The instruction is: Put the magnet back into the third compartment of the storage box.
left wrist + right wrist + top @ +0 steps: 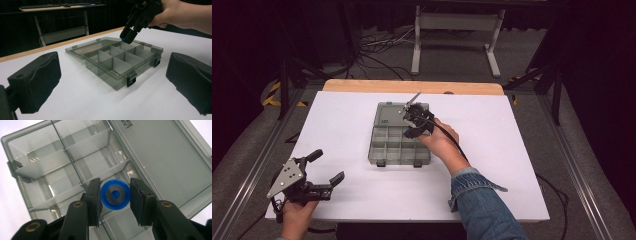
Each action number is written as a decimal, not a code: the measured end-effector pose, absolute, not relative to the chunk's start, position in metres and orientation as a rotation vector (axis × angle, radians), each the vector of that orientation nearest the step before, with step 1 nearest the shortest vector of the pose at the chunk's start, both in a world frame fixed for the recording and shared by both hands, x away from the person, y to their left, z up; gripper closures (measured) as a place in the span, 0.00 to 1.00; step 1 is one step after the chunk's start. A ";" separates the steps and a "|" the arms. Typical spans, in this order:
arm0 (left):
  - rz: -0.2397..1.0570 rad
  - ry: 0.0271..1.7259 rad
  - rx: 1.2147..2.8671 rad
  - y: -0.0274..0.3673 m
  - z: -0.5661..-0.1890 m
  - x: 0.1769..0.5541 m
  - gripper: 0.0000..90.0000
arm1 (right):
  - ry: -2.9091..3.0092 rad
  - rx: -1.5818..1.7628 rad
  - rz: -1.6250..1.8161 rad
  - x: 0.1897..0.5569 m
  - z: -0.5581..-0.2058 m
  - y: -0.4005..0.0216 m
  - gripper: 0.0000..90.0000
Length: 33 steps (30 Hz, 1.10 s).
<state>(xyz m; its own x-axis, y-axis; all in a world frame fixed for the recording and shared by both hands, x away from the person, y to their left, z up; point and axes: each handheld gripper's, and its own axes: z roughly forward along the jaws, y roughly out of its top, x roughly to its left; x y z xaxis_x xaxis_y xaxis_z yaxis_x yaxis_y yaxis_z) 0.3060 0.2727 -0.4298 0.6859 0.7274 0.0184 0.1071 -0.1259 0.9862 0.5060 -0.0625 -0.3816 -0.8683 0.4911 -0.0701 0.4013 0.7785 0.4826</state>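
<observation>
Holding the blue ring (115, 194) pinched in your right gripper (115, 195) above the organizer box (384, 152), you are placing it; next, lower into one compartment and release, I judge.

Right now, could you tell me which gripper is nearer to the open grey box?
Right. The right gripper hovers over the box, holding a blue ring. The left gripper sits open beside the box, apart from it.

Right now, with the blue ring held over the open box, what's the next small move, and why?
Probably lower the right gripper a little and release. It is shut on the blue ring just above a compartment of the box, which looks bare; the left gripper waits open, well away.
</observation>
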 end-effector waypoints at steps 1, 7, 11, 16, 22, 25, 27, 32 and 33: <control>0.613 0.692 1.637 0.273 -0.430 0.306 0.01 | 2.781 0.709 0.690 0.507 -0.383 -0.062 0.69; 0.611 0.691 1.638 0.273 -0.430 0.306 0.01 | 2.791 0.710 0.668 0.510 -0.389 -0.059 0.69; 0.608 0.692 1.639 0.274 -0.429 0.306 0.01 | 2.793 0.720 0.665 0.512 -0.393 -0.058 0.69; 0.606 0.692 1.642 0.273 -0.430 0.306 0.01 | 2.800 0.727 0.651 0.515 -0.397 -0.058 0.69; 0.605 0.693 1.641 0.273 -0.430 0.306 0.01 | 2.803 0.729 0.637 0.516 -0.399 -0.057 0.68; 0.604 0.692 1.641 0.273 -0.430 0.306 0.01 | 2.798 0.729 0.635 0.515 -0.399 -0.056 0.62; 0.601 0.692 1.646 0.274 -0.430 0.306 0.01 | 2.792 0.731 0.640 0.514 -0.398 -0.057 0.61; 0.604 0.694 1.640 0.274 -0.430 0.307 0.01 | 2.779 0.726 0.657 0.512 -0.393 -0.059 0.57; 0.604 0.695 1.638 0.273 -0.430 0.307 0.01 | 2.768 0.729 0.676 0.510 -0.389 -0.060 0.51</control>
<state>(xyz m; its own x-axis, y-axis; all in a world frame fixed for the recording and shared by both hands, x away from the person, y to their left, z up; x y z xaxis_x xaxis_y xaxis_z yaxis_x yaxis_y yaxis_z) 0.3067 0.2735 -0.4302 0.6871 0.7265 0.0130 0.1137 -0.1251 0.9856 0.5099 -0.0597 -0.3890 -0.8582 0.5078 -0.0748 0.4162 0.7737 0.4777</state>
